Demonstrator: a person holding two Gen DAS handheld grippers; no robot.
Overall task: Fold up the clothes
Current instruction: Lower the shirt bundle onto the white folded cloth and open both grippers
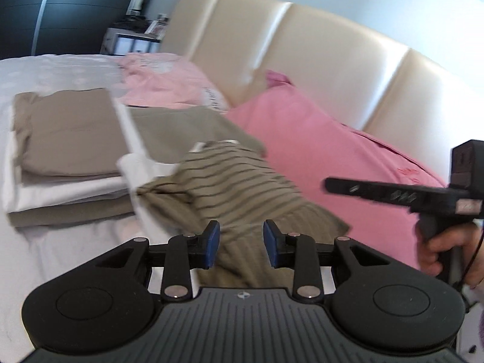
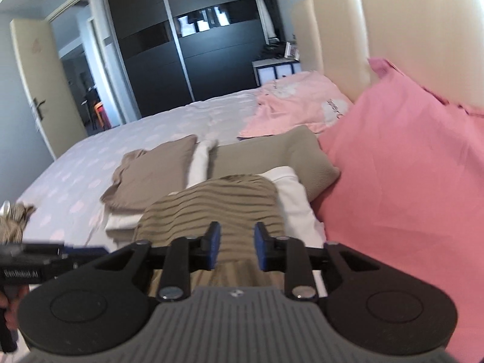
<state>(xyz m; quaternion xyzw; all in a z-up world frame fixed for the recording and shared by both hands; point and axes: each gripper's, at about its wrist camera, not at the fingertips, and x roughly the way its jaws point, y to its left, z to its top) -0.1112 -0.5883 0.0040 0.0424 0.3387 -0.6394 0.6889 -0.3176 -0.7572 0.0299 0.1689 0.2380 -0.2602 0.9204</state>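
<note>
An olive, dark-striped garment lies bunched on the bed on top of a folded white piece and a folded beige piece. My left gripper hovers just over its near end. The blue pads are apart, and only cloth shows beyond the gap. My right gripper stands the same way over the same garment, pads apart and not pressing on it. Each gripper shows side-on in the other's view: the right gripper held by a hand, and the left gripper.
A stack of folded beige and white clothes sits to the left. A pink pillow and a pale pink one lean by the cream headboard. More striped cloth lies at the far left. The white sheet stretches toward a dark wardrobe.
</note>
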